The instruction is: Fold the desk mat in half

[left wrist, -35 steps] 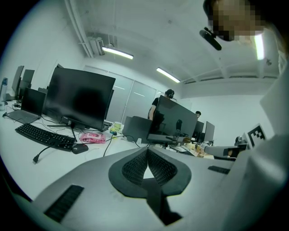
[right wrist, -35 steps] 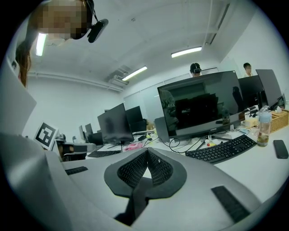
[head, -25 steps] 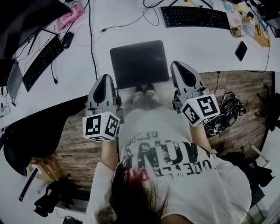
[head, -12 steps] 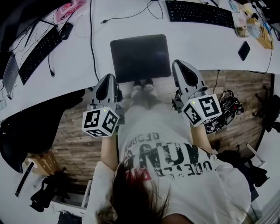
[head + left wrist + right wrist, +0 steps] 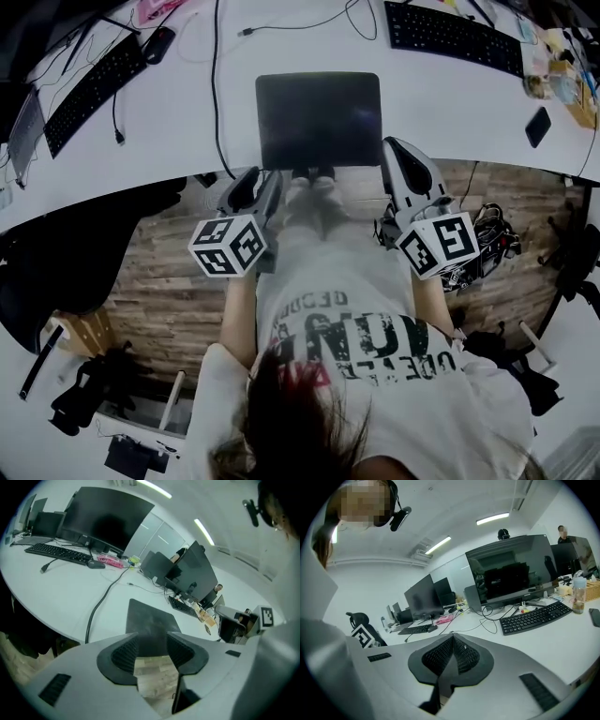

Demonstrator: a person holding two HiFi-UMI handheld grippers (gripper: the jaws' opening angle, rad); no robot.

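The dark desk mat [image 5: 319,120] lies flat on the white desk [image 5: 169,141], its near edge at the desk's front edge. My left gripper [image 5: 269,180] is just below the mat's near left corner, off the desk. Its jaws have just been opening and now stand open with nothing between them. In the left gripper view only the wooden floor shows between the fingers [image 5: 123,652], and the mat [image 5: 152,620] lies just beyond. My right gripper [image 5: 394,150] is shut beside the mat's near right corner. Its pads [image 5: 440,654] meet with nothing held.
A black cable [image 5: 216,94] runs down the desk left of the mat. Keyboards lie at the far left [image 5: 89,89] and far right [image 5: 450,37], and a phone [image 5: 537,127] lies at the right. Monitors [image 5: 511,573] stand behind. The person's shoes [image 5: 309,183] rest under the desk edge.
The left gripper has sunk toward the desk's front edge, rolled and tipped downward, and its jaws have opened. The right gripper has stayed almost still and shut.
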